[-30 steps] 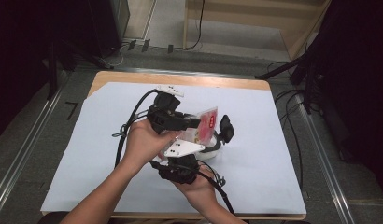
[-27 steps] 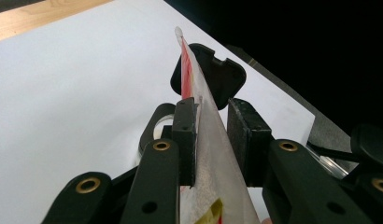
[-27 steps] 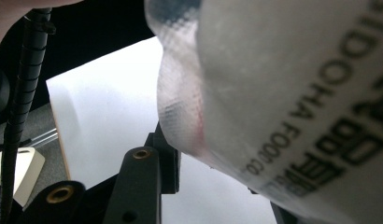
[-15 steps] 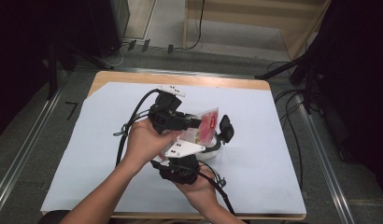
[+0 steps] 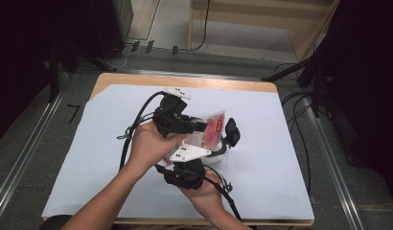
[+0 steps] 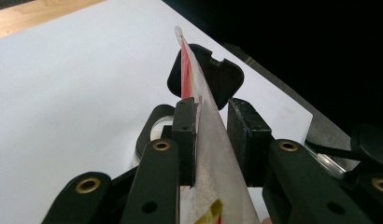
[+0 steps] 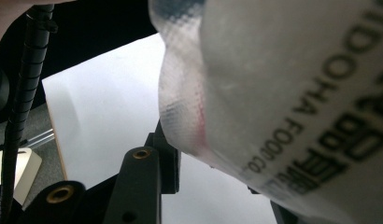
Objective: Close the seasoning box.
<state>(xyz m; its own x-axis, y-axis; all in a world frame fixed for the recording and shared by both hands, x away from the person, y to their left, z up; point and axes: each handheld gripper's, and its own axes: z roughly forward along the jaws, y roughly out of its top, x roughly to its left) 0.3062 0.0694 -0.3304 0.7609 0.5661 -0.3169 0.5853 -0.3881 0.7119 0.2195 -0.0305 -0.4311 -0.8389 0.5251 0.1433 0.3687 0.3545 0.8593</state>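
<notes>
A red and white plastic packet (image 5: 214,125) stands on edge above the white sheet (image 5: 89,143). My left gripper (image 5: 202,127) comes from the left and is shut on it. In the left gripper view the packet (image 6: 187,60) runs edge-on between the two pads of that gripper (image 6: 213,126). My right gripper (image 5: 217,143) reaches up from below. One of its fingers (image 5: 231,132) stands past the packet's far edge, the other is hidden. The packet (image 7: 283,93) looms close in the right gripper view and hides one side of that gripper (image 7: 222,186).
The sheet covers a wooden table (image 5: 185,81) with floor and cables around it. A pale round thing (image 5: 217,157) sits under the packet, and I cannot tell what it is. Black cables (image 5: 132,129) trail from both grippers.
</notes>
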